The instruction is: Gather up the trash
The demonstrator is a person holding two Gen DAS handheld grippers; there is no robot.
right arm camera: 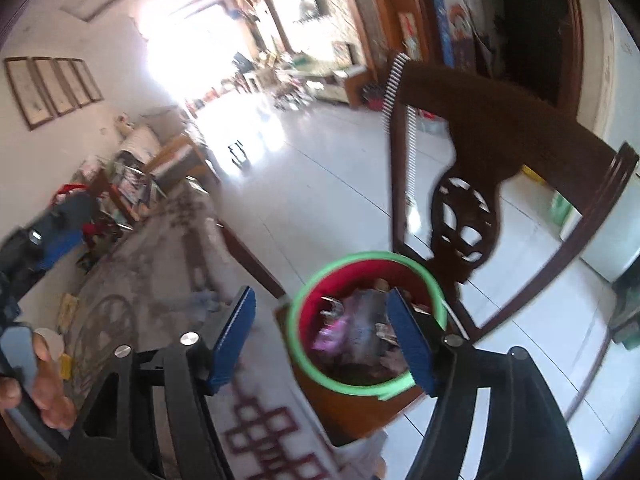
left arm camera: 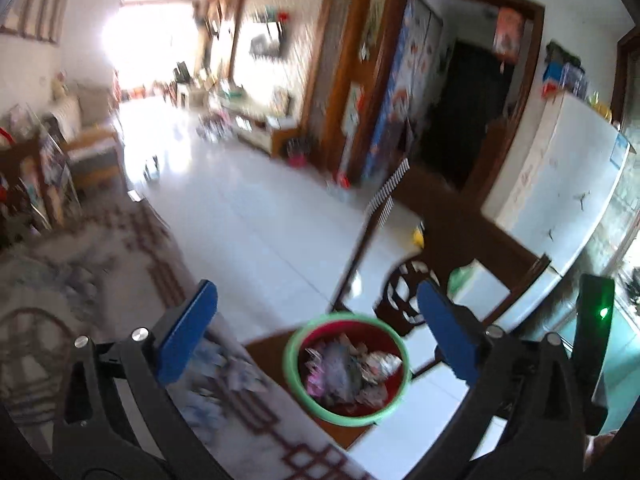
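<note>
Trash bin (left arm camera: 347,368) sits beyond both gaping, empty claws.

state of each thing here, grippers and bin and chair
left gripper: open, nothing between the fingers
right gripper: open, holding nothing
red bin with green rim: upright on the chair seat, partly filled with crumpled wrappers
wooden chair: upright beside the table
</note>
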